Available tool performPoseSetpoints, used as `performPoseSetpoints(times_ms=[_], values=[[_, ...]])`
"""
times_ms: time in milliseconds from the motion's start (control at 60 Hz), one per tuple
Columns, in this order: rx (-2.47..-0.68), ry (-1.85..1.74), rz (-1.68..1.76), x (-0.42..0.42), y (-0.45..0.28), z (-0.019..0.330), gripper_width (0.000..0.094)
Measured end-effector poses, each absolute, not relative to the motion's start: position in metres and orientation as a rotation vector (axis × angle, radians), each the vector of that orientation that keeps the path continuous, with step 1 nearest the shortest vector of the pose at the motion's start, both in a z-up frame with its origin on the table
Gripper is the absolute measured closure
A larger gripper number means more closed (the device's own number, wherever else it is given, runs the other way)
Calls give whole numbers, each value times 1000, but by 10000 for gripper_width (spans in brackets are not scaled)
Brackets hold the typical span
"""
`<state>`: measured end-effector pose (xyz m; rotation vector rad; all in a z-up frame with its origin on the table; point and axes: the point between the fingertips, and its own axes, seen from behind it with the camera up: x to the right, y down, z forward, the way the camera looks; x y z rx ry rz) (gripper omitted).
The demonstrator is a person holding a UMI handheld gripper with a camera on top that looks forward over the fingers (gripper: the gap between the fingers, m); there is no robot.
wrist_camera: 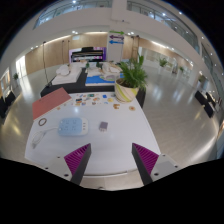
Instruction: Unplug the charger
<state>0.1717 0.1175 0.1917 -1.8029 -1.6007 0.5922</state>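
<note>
the gripper (110, 160) is open and holds nothing, with its fingers wide apart above the white table (120, 140). i cannot pick out the charger; a small grey thing (103, 126) just ahead of the fingers might be it, beside a clear box (70, 126). from this far back it could grab the wrong thing or bump the plant (129, 80) further ahead.

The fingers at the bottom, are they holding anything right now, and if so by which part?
Nothing is held. The gripper hangs open above the white table, with only bare tabletop between its fingers. The small objects on the table lie beyond them.
</note>
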Motion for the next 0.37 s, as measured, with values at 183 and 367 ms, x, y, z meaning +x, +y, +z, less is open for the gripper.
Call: performPoseSetpoints(times_ms=[183, 367], values=[[-1882, -1564, 586, 212, 108, 186, 90], [-1837, -1595, 567, 207, 107, 178, 88]])
